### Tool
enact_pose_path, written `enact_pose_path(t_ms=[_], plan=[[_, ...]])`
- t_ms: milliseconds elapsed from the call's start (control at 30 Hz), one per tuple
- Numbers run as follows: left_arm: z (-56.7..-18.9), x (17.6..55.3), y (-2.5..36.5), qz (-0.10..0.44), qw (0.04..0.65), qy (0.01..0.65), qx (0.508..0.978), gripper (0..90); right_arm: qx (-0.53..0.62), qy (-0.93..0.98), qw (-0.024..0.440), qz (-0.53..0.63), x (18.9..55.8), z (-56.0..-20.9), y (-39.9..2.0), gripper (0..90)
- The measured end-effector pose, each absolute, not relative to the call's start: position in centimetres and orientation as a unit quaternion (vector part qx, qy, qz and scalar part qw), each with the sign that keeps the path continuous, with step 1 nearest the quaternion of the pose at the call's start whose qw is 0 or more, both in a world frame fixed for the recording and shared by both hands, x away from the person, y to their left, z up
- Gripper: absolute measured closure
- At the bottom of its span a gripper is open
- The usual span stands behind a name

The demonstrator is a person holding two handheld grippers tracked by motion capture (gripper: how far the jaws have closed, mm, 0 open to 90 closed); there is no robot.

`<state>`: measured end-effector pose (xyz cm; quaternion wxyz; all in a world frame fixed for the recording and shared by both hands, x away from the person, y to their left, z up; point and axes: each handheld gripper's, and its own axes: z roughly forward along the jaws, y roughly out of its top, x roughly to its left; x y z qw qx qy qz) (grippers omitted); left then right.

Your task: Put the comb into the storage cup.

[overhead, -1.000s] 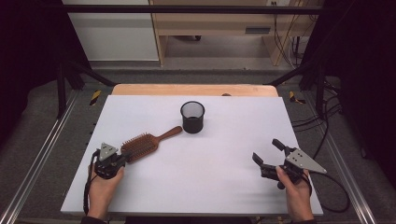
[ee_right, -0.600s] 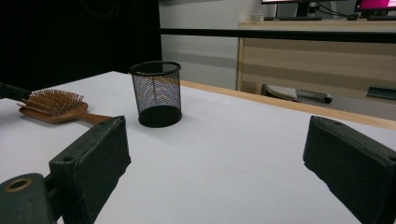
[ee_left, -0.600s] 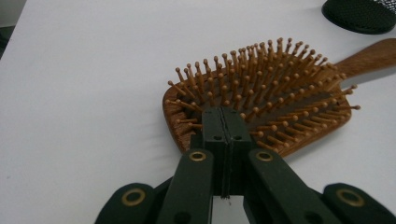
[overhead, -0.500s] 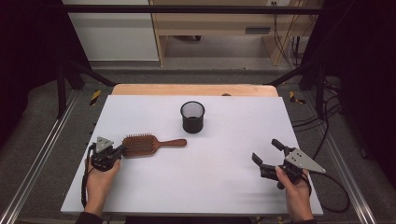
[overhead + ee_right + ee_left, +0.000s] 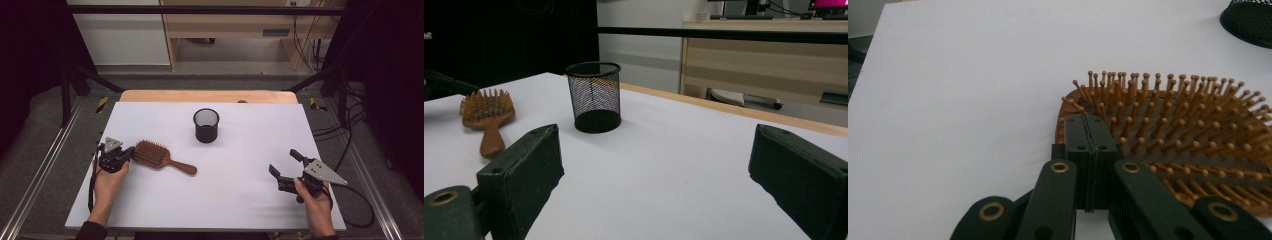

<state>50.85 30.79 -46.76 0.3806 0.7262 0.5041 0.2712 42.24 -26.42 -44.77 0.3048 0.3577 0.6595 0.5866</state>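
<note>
White tabletop [image 5: 240, 200], flat, takes up most of my high view, with a strip of pale wood along its far edge. Black wire-mesh cup [image 5: 206, 125] stands upright at centre, toward the far side, well apart from both hands. Brown wooden paddle hairbrush [image 5: 160, 157] lies bristles up at the left, handle pointing right and slightly toward me. My left gripper [image 5: 129, 153] sits at the brush head's left edge; in the left gripper view its jaws are pressed fully together, tips touching the head's rim, nothing clamped between them. My right gripper [image 5: 284, 164] rests near the right front, jaws spread wide and empty, facing the cup.
</note>
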Motion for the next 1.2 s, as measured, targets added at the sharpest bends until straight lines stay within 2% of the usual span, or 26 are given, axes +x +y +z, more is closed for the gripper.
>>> enact_pose_path(t_ms=[500, 1200], plan=[[-46.6, 51.9, 30.6, 0.263, 0.368, 0.48, 0.752, 90.0, 0.356, 0.662, 0.305, 0.585, 42.2, -44.8, -26.4, 7.0], [-46.4, 51.4, 25.5, 0.243, 0.368, 0.432, 0.786, 90.0, 0.351, 0.664, 0.303, 0.586, 42.1, -44.7, -26.2, 7.0]])
